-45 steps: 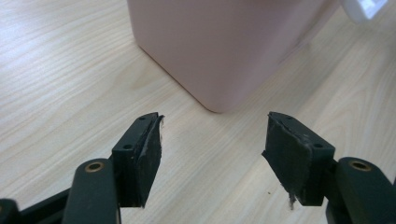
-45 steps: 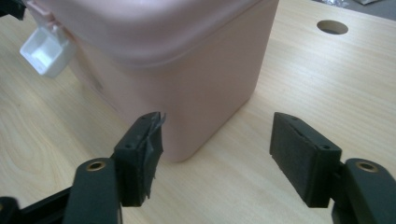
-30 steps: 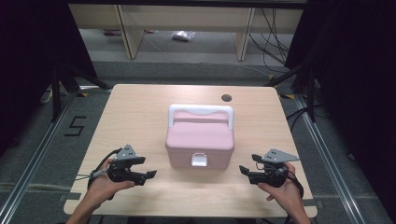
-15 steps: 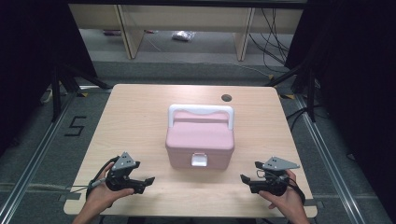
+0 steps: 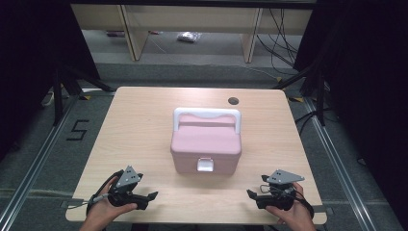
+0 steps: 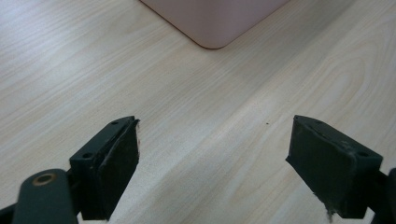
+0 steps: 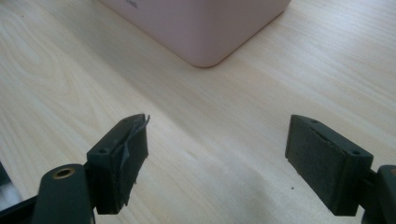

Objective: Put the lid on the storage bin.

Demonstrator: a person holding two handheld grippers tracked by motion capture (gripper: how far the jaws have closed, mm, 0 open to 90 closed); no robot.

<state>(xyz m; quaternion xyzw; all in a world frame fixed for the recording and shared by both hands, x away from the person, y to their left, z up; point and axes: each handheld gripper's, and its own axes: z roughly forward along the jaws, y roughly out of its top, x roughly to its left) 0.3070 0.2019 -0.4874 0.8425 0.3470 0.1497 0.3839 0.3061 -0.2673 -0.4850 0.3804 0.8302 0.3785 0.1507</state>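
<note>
A pink box (image 5: pixel 206 142) with a white handle (image 5: pixel 207 114) and a white front latch (image 5: pixel 206 165) stands shut in the middle of the wooden table (image 5: pixel 144 120). My left gripper (image 5: pixel 152 196) rests low near the table's front left edge, pointing right, open with nothing between its jaws. My right gripper (image 5: pixel 250 195) sits near the front right edge, pointing left, also open and empty. Both have just opened wider. In the left gripper view, the left gripper (image 6: pixel 215 158) frames bare wood, with a box corner (image 6: pixel 215 21) ahead. The right gripper (image 7: pixel 217 154) also faces a box corner (image 7: pixel 201 28).
A small round hole (image 5: pixel 233 101) sits near the table's far right edge. Black stand legs (image 5: pixel 72 82) flank the table on the floor, where a "5" mark (image 5: pixel 77 130) lies at left. Wooden shelf legs (image 5: pixel 132 33) stand beyond.
Both hands have drawn back toward the table's near edge and sunk lower. The box has not moved.
</note>
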